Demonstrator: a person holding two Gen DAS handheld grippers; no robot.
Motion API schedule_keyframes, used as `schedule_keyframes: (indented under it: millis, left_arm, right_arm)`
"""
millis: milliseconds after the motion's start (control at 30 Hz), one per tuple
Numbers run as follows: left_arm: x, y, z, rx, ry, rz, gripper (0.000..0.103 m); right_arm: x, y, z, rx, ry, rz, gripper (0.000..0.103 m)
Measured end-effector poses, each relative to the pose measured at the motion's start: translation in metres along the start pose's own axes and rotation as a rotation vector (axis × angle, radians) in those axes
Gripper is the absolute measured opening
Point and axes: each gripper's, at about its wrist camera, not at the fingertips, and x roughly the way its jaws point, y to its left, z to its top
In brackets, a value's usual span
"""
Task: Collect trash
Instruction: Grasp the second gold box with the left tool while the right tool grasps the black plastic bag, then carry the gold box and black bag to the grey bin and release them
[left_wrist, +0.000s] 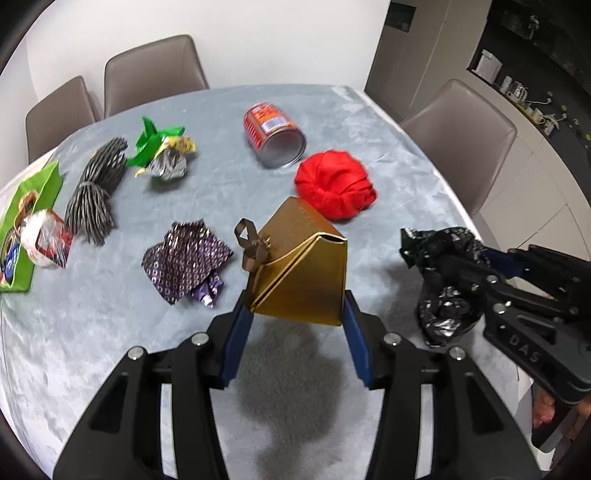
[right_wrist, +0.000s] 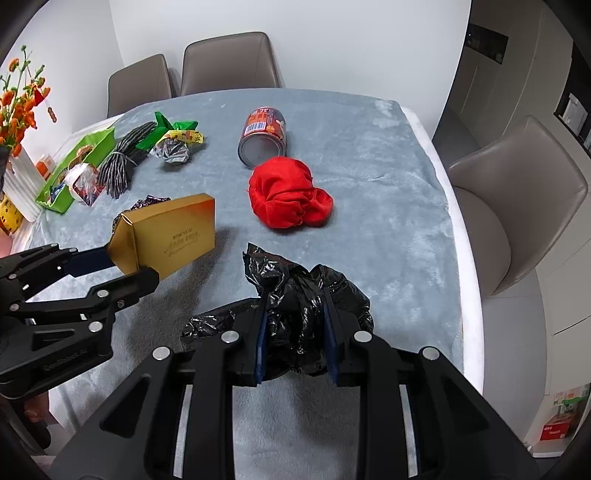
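- Far out to the left of the left fingers, the green tray with packets, the grey twine bundle and the green wrapper all lie on the grey tablecloth, untouched.
- Just ahead-left of those fingers sits the purple foil wrapper.
- The left gripper is clamped on the gold box, lifted off the cloth, pinched only at its near lower corners.
- Beyond the box, the red can lies on its side, the red cloth ball near it.
- The right gripper pinches the crumpled black trash bag between narrowed fingers.
- My guess: the box goes into the bag next. The bag's mouth looks bunched shut, so it should be spread first, and the box brought in corner-first, slowly, since the grip is shallow.
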Motion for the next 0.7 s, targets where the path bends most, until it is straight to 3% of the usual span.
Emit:
schedule_keyframes:
  millis: [200,367,500,700]
  left_arm:
    - [-0.015,-0.026,0.007,0.081,-0.033,-0.049,0.048]
    - [-0.018,-0.071,0.007,0.199,-0.035,-0.118,0.048]
    - [-0.018,-0.118,0.002,0.294,-0.026,-0.175,0.048]
    - [-0.029,-0.223,-0.022,0.46,-0.029,-0.274,0.048]
  right_arm:
    - [-0.017,-0.017,-0.008,0.059,-0.024,-0.039,0.023]
    - [-0.041,-0.051,-0.031,0.144,-0.044,-0.105,0.023]
    - [-0.066,-0.086,-0.061,0.234,-0.056,-0.166,0.023]
    - [-0.124,-0.154,-0.137,0.393,-0.085,-0.281,0.023]
